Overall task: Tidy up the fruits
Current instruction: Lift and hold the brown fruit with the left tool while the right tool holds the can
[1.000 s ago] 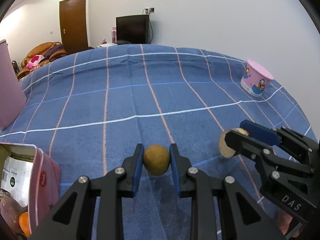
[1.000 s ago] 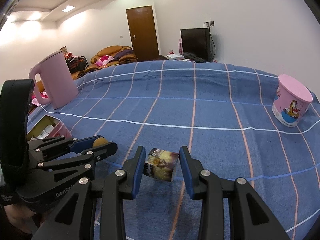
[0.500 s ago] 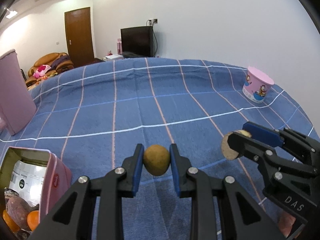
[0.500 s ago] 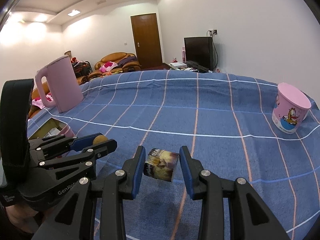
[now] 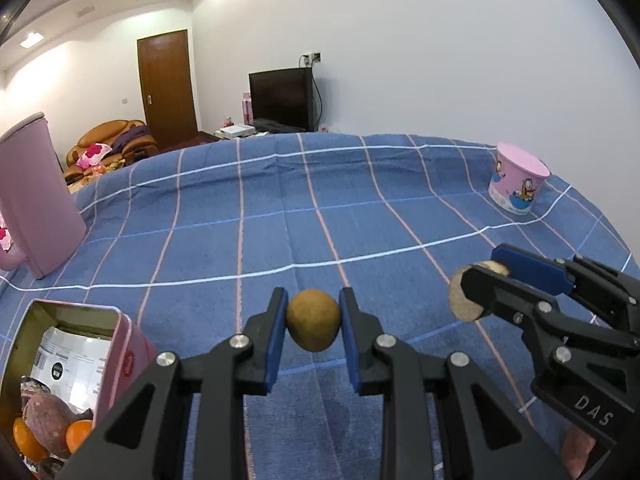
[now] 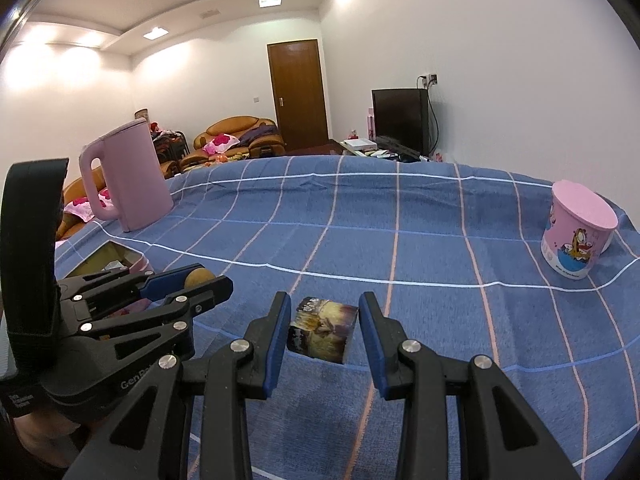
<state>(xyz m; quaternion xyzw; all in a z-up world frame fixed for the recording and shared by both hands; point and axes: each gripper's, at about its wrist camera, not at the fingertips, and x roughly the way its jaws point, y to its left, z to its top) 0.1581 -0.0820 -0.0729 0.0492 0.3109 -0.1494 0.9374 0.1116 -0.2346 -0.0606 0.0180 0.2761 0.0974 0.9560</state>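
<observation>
Covering the surface, a blue checked cloth [image 5: 280, 220] carries a pink tin [image 5: 120, 344] holding fruit. Left gripper [image 5: 313, 326] fingers clamp a brown round fruit [image 5: 313, 325]; right gripper [image 6: 324, 330] fingers clamp a small printed packet [image 6: 322, 334], both held above the cloth.

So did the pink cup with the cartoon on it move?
No. The pink cup stands by the same white stripe on the blue cloth as before; only the camera tilted up.
</observation>
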